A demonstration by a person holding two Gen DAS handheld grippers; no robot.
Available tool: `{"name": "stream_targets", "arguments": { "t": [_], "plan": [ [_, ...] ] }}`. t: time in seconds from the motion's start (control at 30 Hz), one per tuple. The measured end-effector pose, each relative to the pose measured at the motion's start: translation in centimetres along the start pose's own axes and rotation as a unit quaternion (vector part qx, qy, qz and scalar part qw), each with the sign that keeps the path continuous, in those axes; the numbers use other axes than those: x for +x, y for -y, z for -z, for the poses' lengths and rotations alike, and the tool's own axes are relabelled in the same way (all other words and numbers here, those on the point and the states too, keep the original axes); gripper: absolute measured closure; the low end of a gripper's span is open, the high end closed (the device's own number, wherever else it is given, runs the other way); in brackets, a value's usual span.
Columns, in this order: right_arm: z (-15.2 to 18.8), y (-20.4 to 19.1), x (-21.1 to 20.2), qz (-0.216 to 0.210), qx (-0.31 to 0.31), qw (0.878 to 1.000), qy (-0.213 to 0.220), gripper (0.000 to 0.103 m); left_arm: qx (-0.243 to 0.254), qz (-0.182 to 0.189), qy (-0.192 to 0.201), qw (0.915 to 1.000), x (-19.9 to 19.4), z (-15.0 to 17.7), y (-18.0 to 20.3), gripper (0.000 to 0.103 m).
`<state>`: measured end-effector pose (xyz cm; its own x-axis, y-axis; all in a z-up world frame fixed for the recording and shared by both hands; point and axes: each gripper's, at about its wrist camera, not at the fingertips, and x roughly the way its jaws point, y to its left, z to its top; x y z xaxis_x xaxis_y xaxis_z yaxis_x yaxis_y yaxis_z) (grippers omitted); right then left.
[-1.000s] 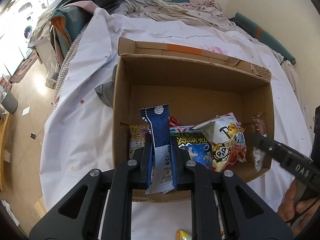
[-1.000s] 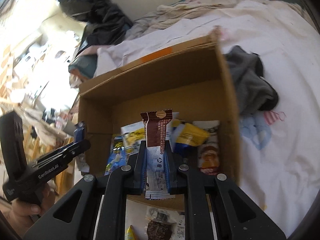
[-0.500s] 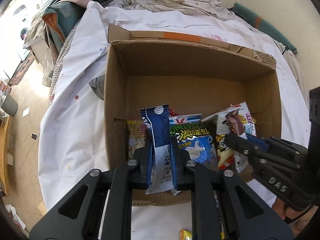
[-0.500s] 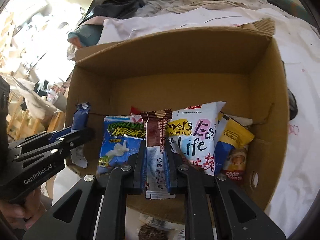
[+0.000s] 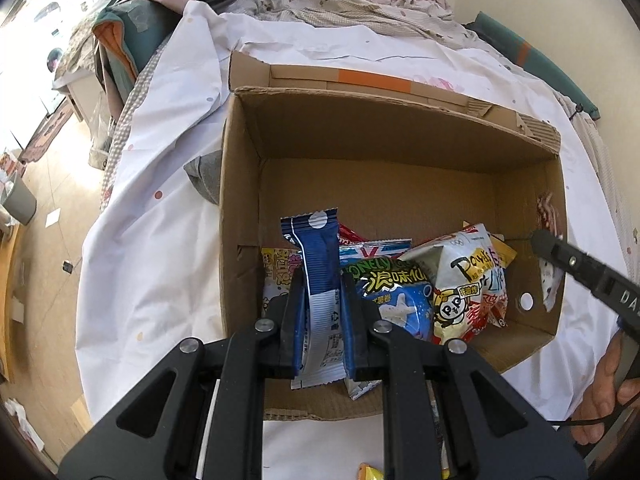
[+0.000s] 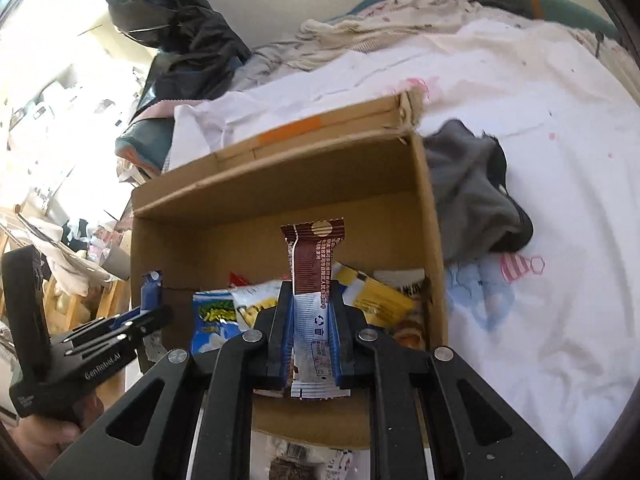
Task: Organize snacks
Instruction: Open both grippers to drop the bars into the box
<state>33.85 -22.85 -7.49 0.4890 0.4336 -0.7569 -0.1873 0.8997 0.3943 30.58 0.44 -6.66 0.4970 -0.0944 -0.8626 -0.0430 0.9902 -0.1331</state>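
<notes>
Colours around the brown cardboard box (image 5: 240,216)
A blue-and-white ribbed snack wrapper (image 5: 318,280); a brown-and-white snack wrapper (image 6: 314,280); white dotted bedsheet (image 5: 160,240).

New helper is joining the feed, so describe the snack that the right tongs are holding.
Start at the open cardboard box on the white sheet. Above its near edge, the right tongs clamp a slim upright wafer-style packet. It is brown on top and white below, unlike the blue packet in the left tongs.

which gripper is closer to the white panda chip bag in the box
Right. The right gripper reaches in beside the panda chip bag; the left gripper hangs farther off, over the box's opposite end.
</notes>
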Motion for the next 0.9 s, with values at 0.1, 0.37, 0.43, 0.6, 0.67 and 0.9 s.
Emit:
{"name": "stream_targets", "arguments": {
  "t": [0.1, 0.37, 0.43, 0.6, 0.67, 0.9],
  "plan": [
    [0.3, 0.5, 0.4, 0.008, 0.001, 1.000, -0.016, 0.083, -0.003, 0.008, 0.002, 1.0000, -0.1, -0.1, 0.0, 0.090],
    [0.2, 0.5, 0.0, 0.021, 0.014, 1.000, -0.007, 0.022, 0.007, 0.025, -0.004, 0.9997, -0.4, 0.1, 0.7, 0.062],
    [0.2, 0.6, -1.2, 0.029, 0.019, 0.999, 0.027, 0.020, 0.009, 0.023, 0.000, 0.9997, -0.6, 0.1, 0.7, 0.053],
    [0.1, 1.2, -3.1, 0.008, 0.039, 0.998, 0.050, 0.020, -0.009, 0.042, 0.024, 0.9988, -2.1, 0.2, 0.2, 0.019],
    [0.3, 1.6, -3.6, 0.006, 0.049, 0.998, 0.050, 0.020, -0.008, 0.043, 0.029, 0.9986, -2.7, 0.3, 0.3, 0.018],
    [1.0, 2.6, -5.4, 0.003, 0.076, 0.996, 0.051, 0.020, -0.009, 0.038, 0.031, 0.9987, -4.1, 1.3, 0.2, 0.018]
  ]
}}
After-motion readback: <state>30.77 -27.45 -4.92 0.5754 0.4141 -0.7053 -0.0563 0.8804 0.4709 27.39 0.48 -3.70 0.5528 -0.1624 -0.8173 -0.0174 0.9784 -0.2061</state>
